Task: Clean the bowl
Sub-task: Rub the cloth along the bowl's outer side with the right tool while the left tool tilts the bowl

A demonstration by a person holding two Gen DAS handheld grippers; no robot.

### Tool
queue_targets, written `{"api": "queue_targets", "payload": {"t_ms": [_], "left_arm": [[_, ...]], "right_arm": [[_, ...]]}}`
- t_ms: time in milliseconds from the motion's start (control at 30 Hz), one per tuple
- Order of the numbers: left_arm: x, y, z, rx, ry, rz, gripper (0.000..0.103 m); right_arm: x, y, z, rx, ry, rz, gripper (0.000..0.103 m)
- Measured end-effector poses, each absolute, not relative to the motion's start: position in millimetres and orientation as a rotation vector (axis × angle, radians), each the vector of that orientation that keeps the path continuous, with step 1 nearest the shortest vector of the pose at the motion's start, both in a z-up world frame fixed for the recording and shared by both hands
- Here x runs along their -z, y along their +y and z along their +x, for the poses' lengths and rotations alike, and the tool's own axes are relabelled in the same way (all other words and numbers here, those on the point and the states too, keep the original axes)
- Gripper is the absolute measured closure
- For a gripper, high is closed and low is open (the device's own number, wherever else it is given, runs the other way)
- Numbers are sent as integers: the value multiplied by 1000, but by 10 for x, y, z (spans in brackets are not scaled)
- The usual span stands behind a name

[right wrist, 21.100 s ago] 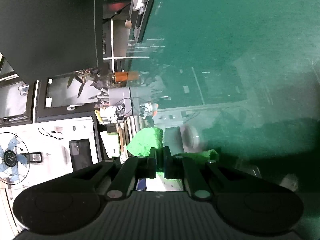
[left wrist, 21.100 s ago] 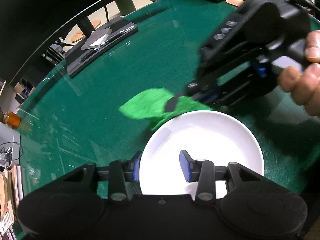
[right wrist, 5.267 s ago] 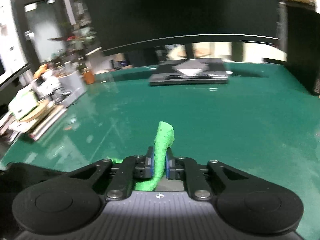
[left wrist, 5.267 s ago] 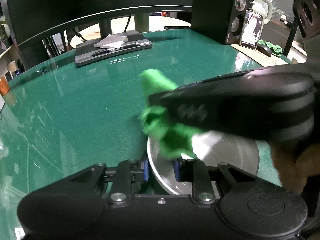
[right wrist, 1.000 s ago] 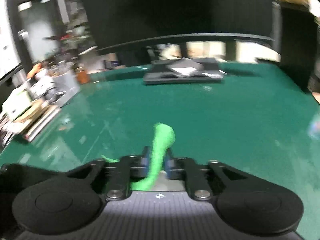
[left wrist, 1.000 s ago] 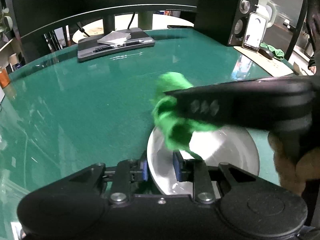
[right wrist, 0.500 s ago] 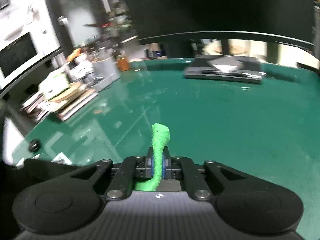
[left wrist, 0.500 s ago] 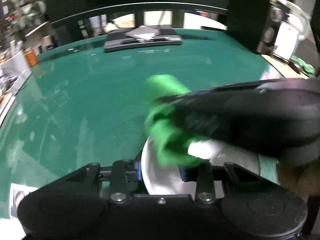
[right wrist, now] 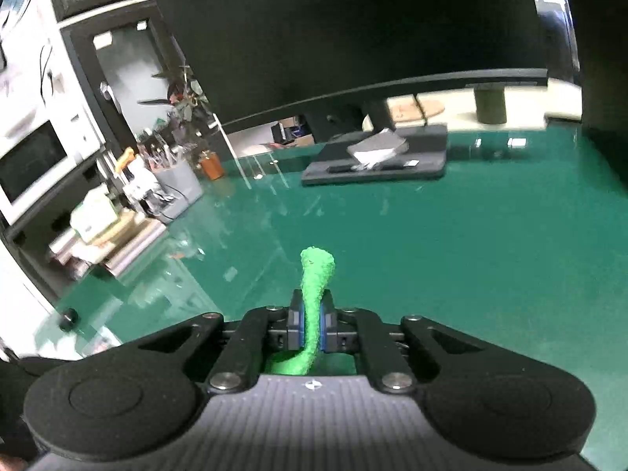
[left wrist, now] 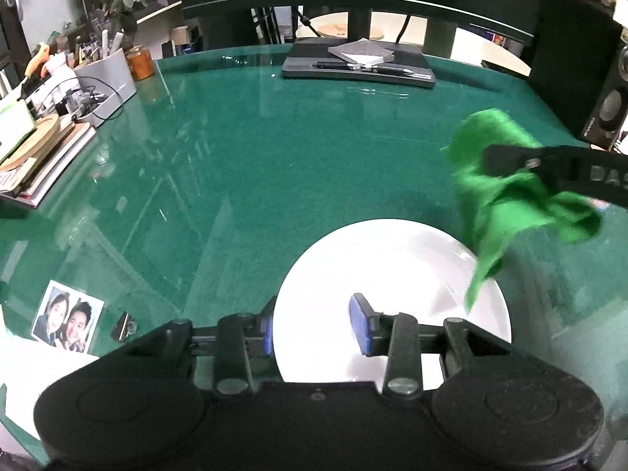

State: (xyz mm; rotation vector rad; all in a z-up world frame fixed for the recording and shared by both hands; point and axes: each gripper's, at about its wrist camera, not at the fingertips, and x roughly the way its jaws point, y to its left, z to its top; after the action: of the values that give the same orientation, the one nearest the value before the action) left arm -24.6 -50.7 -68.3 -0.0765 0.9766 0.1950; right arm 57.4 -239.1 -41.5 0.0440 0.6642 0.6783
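Observation:
A white bowl (left wrist: pixel 392 267) sits on the green glass table (left wrist: pixel 274 157), low in the left wrist view. My left gripper (left wrist: pixel 314 331) is open astride its near rim, one blue pad outside the rim and the other inside the bowl, well apart from the wall. My right gripper (right wrist: pixel 310 327) is shut on a bright green cloth (right wrist: pixel 316 274), which sticks up past the pads. In the left wrist view that cloth (left wrist: pixel 498 204) hangs from the right gripper (left wrist: pixel 506 159) at the right, its tail dangling over the bowl's right edge.
A black tray (left wrist: pixel 359 64) with a notebook and pens lies at the table's far side. A speaker (left wrist: pixel 604 114) stands far right. A grey organiser (left wrist: pixel 106 78), an amber jar (left wrist: pixel 139 62) and stacked books (left wrist: pixel 43 157) crowd the left edge. A photo (left wrist: pixel 66 322) lies near left.
The right gripper has carried the cloth out of the bowl to the right. The left jaws have spread off the rim, and the bowl now lies flat.

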Motion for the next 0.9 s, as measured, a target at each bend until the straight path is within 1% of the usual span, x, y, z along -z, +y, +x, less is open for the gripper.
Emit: {"api": "queue_targets", "payload": {"t_ms": [167, 233, 300, 400, 467, 500, 533, 567, 667, 833, 900], "left_arm": [[673, -445, -153, -167, 990, -62, 65], [658, -387, -84, -133, 1014, -48, 68], [629, -295, -41, -63, 1029, -34, 69], [574, -130, -65, 57, 990, -62, 69], [566, -75, -50, 123, 997, -65, 69], [587, -56, -17, 147, 1017, -36, 72], [613, -40, 7, 166, 1031, -27, 79], [638, -21, 23, 185, 1040, -37, 83], [685, 7, 42, 228, 1048, -47, 83], [753, 64, 74, 277, 1064, -101, 82], [754, 97, 76, 278, 1066, -126, 81]], "right_arm": [[4, -2437, 697, -693, 468, -451, 97], [-105, -2324, 660, -682, 401, -597, 97], [-118, -2215, 655, -661, 424, -538, 97], [98, -1938, 542, -657, 493, -345, 97], [220, -1806, 472, -657, 534, -254, 97], [289, -1722, 420, -670, 579, -184, 97], [352, -1645, 371, -683, 620, -119, 97], [375, -1623, 348, -690, 636, -91, 97], [486, -1464, 274, -724, 717, -16, 96], [601, -1295, 369, -810, 839, 193, 96], [651, -1260, 389, -844, 869, 232, 98]]}}
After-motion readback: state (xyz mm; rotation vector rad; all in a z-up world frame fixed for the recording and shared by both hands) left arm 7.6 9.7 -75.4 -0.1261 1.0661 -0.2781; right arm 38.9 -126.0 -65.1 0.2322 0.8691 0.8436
